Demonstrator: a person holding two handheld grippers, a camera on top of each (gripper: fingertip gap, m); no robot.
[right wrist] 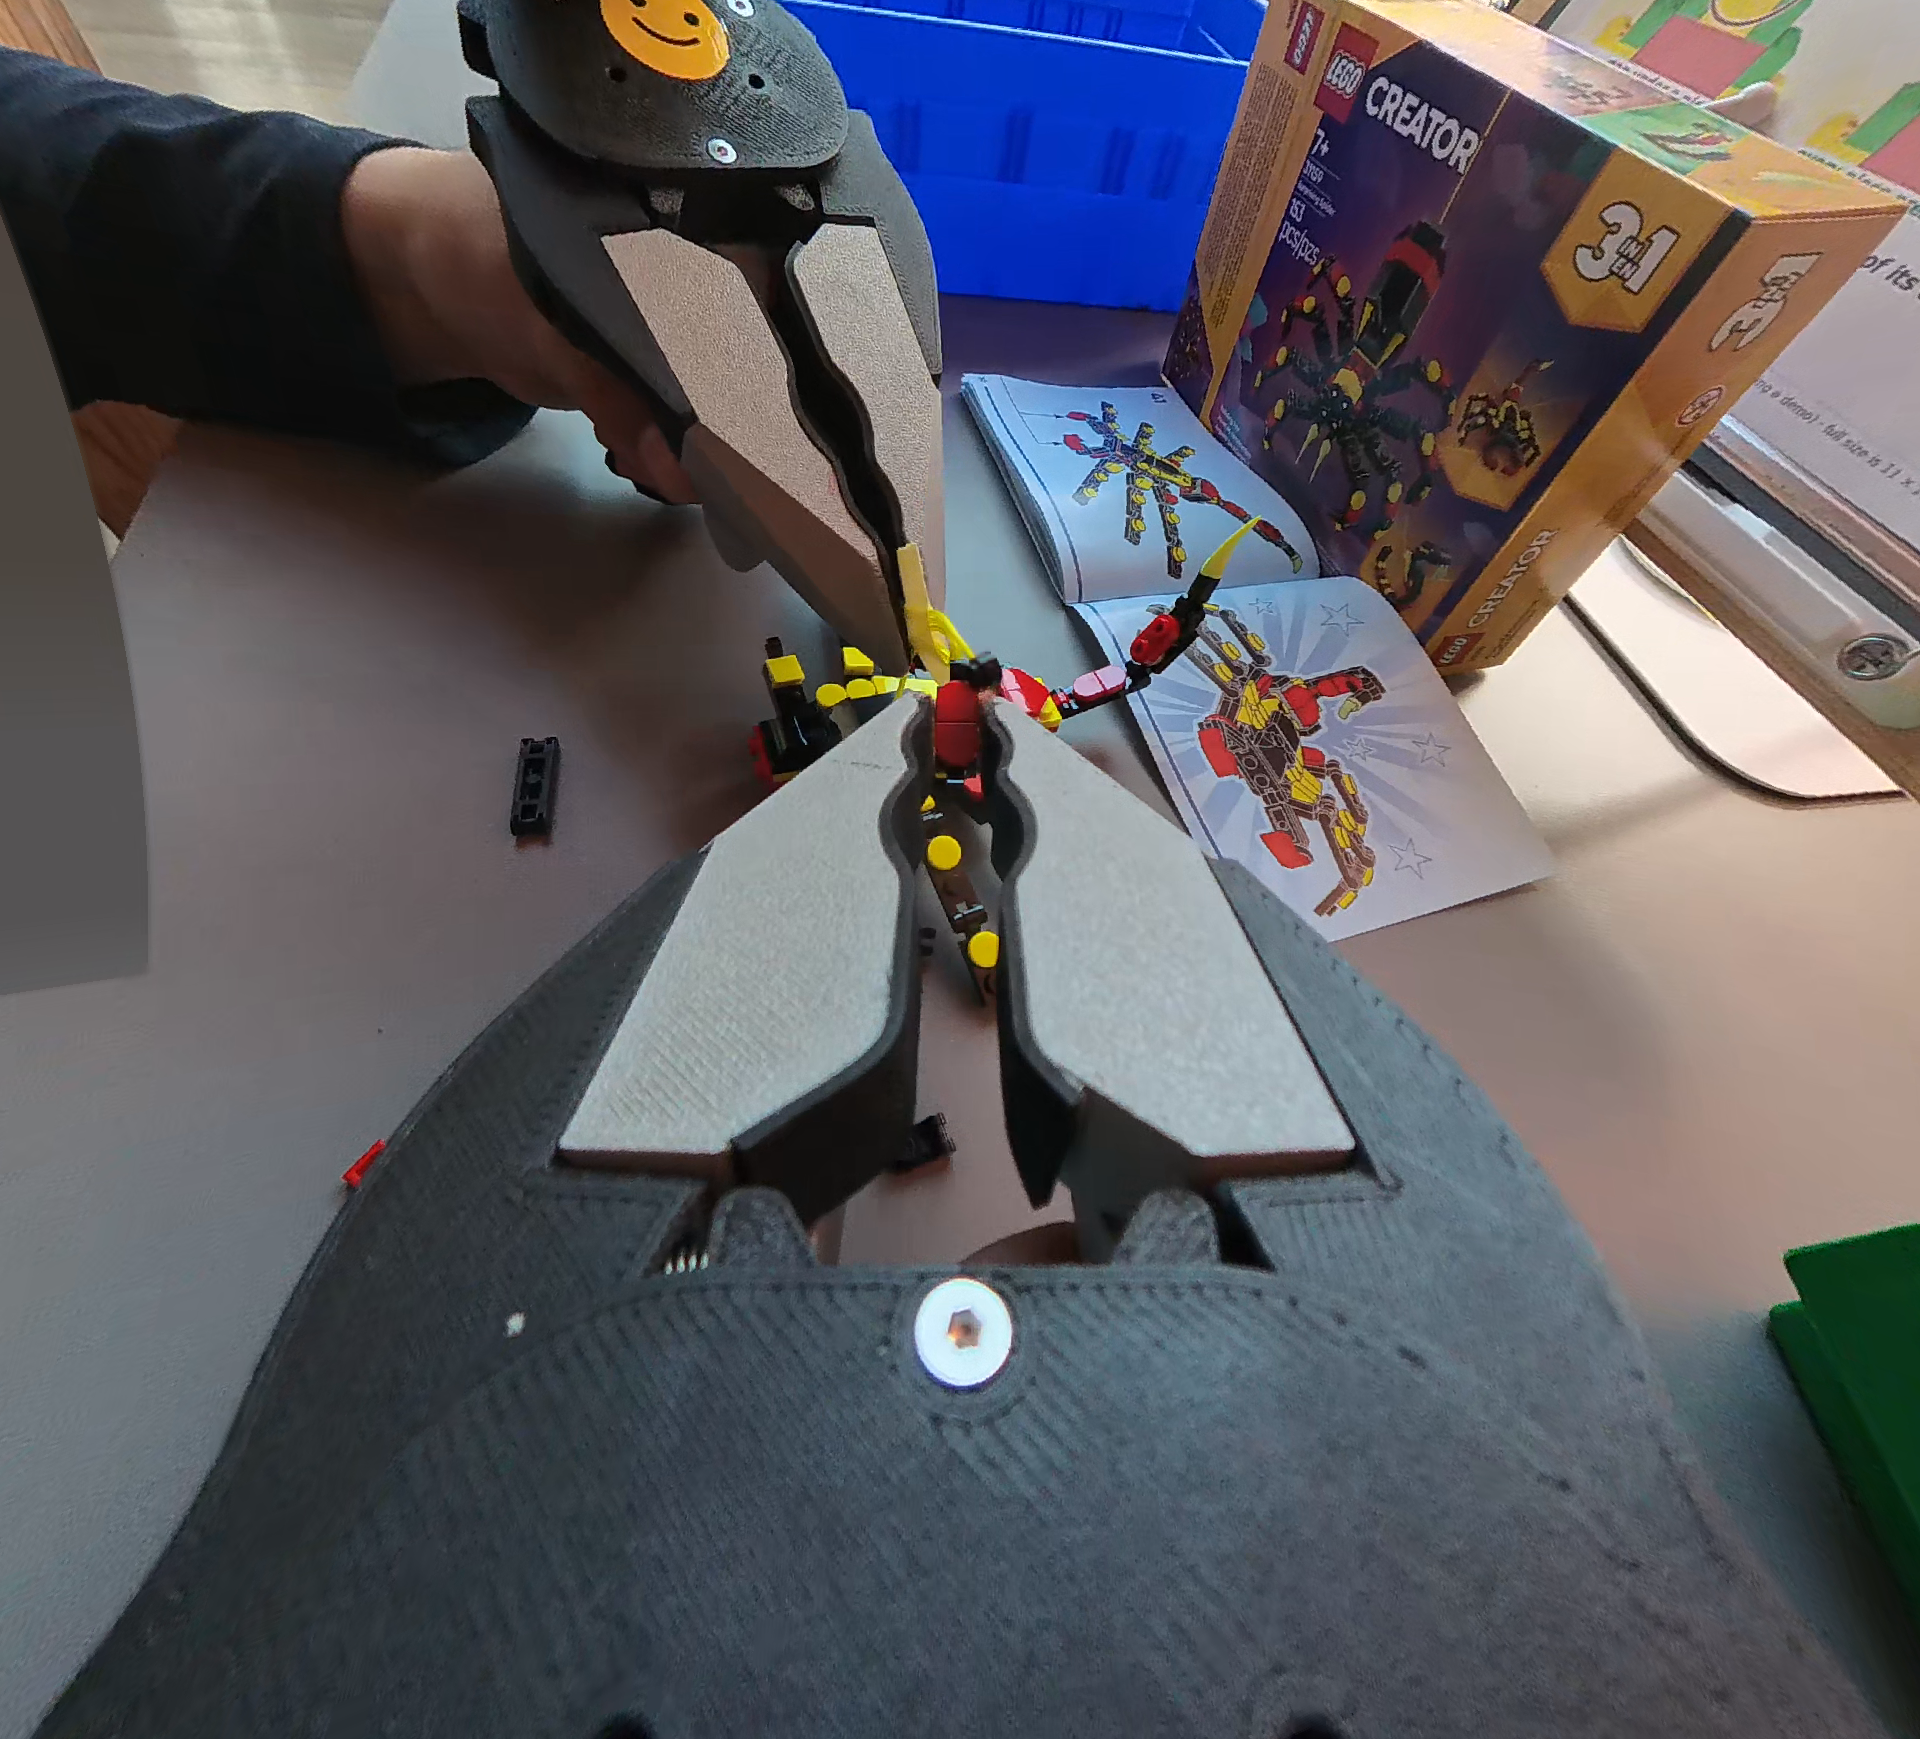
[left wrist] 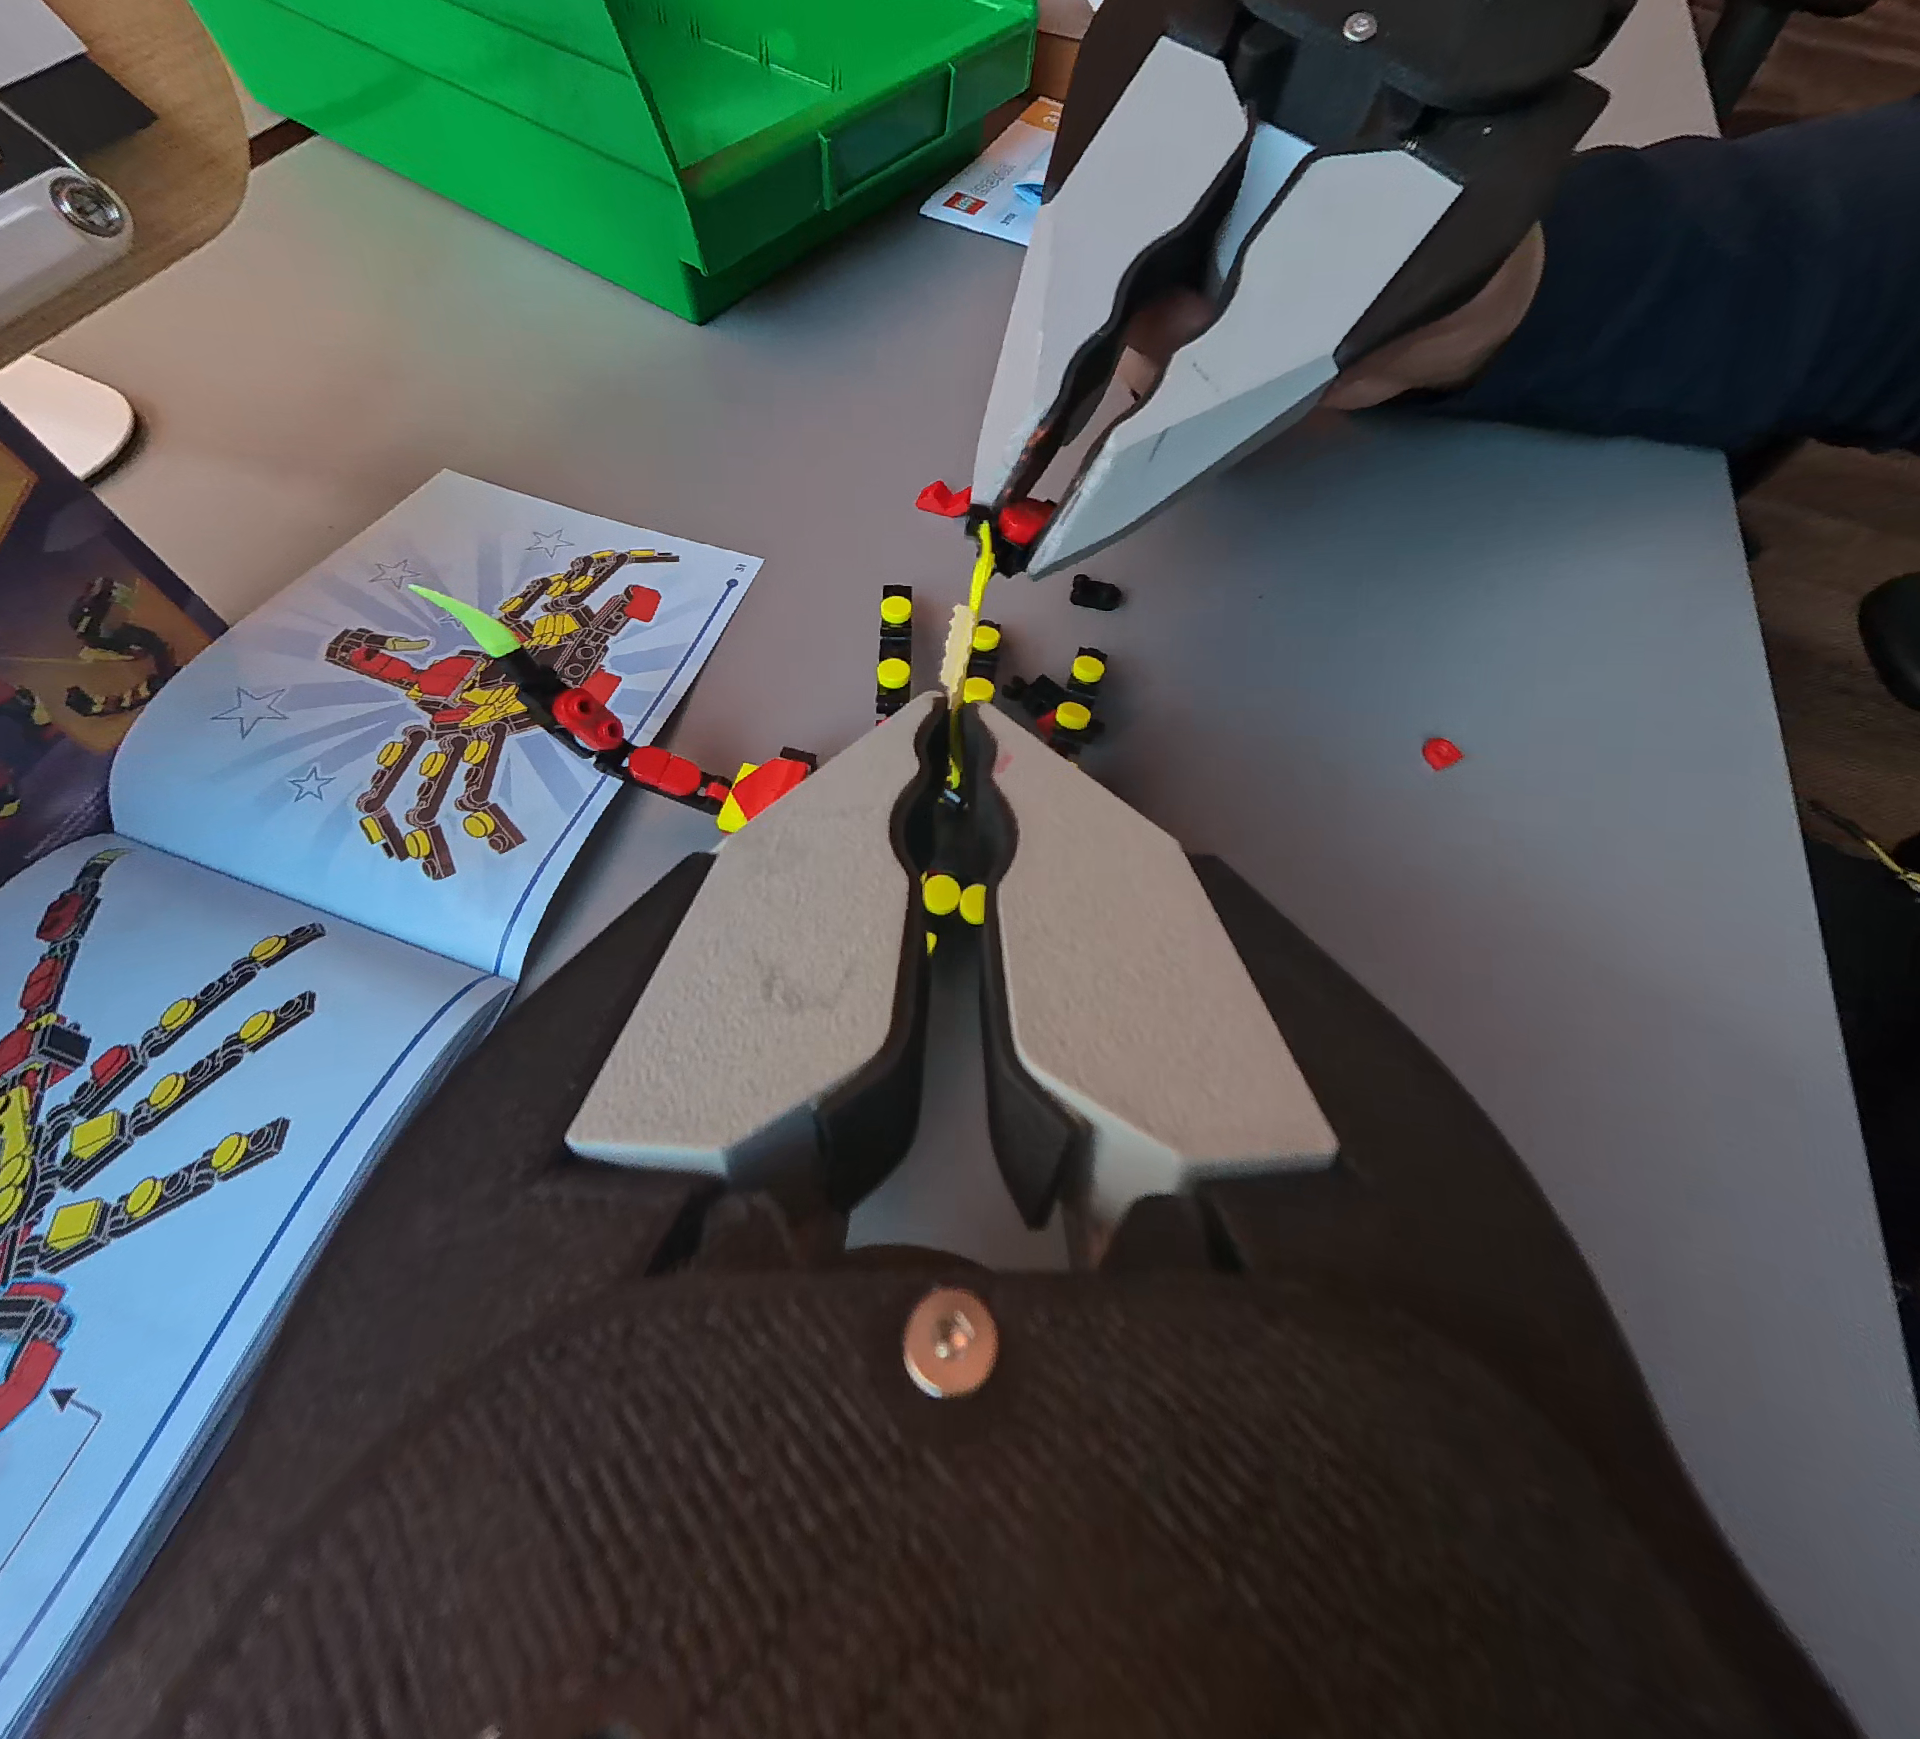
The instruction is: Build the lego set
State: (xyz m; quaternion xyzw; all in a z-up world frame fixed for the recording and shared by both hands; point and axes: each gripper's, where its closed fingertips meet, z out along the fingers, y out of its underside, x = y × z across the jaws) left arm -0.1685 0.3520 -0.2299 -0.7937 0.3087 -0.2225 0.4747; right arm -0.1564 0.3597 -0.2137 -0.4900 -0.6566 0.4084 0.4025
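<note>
A black, red and yellow lego model [left wrist: 894, 650] lies on the grey table [left wrist: 520, 359] between both grippers. Its jointed tail [left wrist: 665, 767] reaches left over the booklet and ends in a lime-green stinger [left wrist: 468, 619]. My left gripper [left wrist: 951, 715] is shut on a thin pale-yellow claw piece [left wrist: 961, 650] at the model. My right gripper [right wrist: 961, 702] is shut on the model's red body block [right wrist: 956, 723]; it also shows in the left wrist view [left wrist: 1006, 551]. The left gripper [right wrist: 914, 640] shows in the right wrist view with the yellow piece [right wrist: 912, 577] between its tips. The model's legs lie under my fingers.
An open instruction booklet [left wrist: 312, 910] lies left of the model. A green bin [left wrist: 623, 79] stands behind it, with a blue bin [right wrist: 987, 110] and the set's box [right wrist: 1507, 318] on the far side. Loose pieces: a black brick [right wrist: 534, 785], a red piece [left wrist: 1441, 752], a small black piece [left wrist: 1094, 591]. My two grippers' fingertips are within a few centimetres of each other.
</note>
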